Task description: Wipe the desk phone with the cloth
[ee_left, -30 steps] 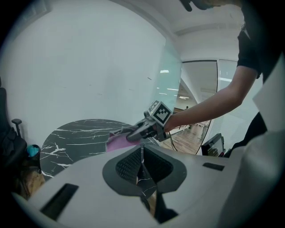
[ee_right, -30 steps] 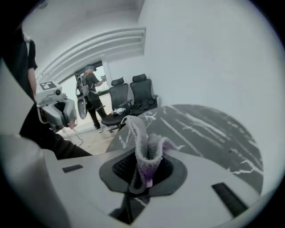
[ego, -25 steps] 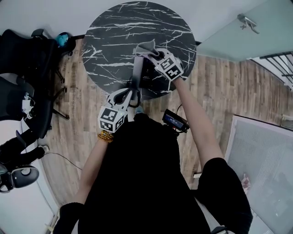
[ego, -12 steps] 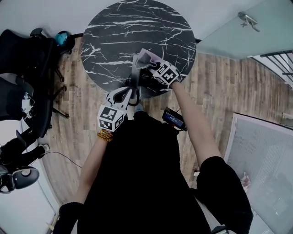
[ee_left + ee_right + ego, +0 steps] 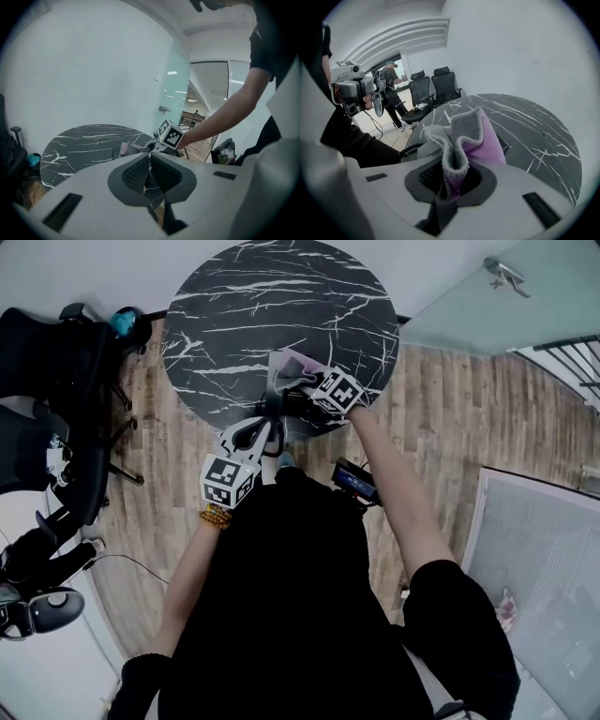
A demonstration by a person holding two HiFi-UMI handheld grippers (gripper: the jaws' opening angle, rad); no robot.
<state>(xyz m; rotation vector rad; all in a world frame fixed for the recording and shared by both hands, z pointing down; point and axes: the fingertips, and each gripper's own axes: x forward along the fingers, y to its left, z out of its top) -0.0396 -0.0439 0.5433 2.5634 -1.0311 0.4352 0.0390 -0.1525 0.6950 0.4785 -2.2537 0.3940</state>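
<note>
Two grippers at work, both close over the desk phone (image 5: pixel 292 411), which sits on the near part of a round black marble table (image 5: pixel 234 296).

Right gripper (image 5: pixel 305 387): jaws clamped on a bunched cloth (image 5: pixel 471 131), grey on one face, purple on the other. Loose folds stand up past the jaws and hang over the phone's dark body.

Left gripper (image 5: pixel 265 432): on the person's side of the phone, jaws drawn together with only a sliver between them. I can make out nothing held there. A coiled cord (image 5: pixel 410 149) trails off the phone toward that side.

Change over the last second: the right gripper has come back from the far side of the phone toward its near side, and the cloth has come with it. A second ago the cloth lay out beyond the phone, over bare marble; now it sits on the phone's far top edge. The left gripper has barely shifted.

Reading: looks like one wiping stroke dragged across the phone's top toward the person, so wiping is under way, not starting. The phone itself hasn't slid. Whether the cloth presses flat on the surface is hidden under the folds.
</note>
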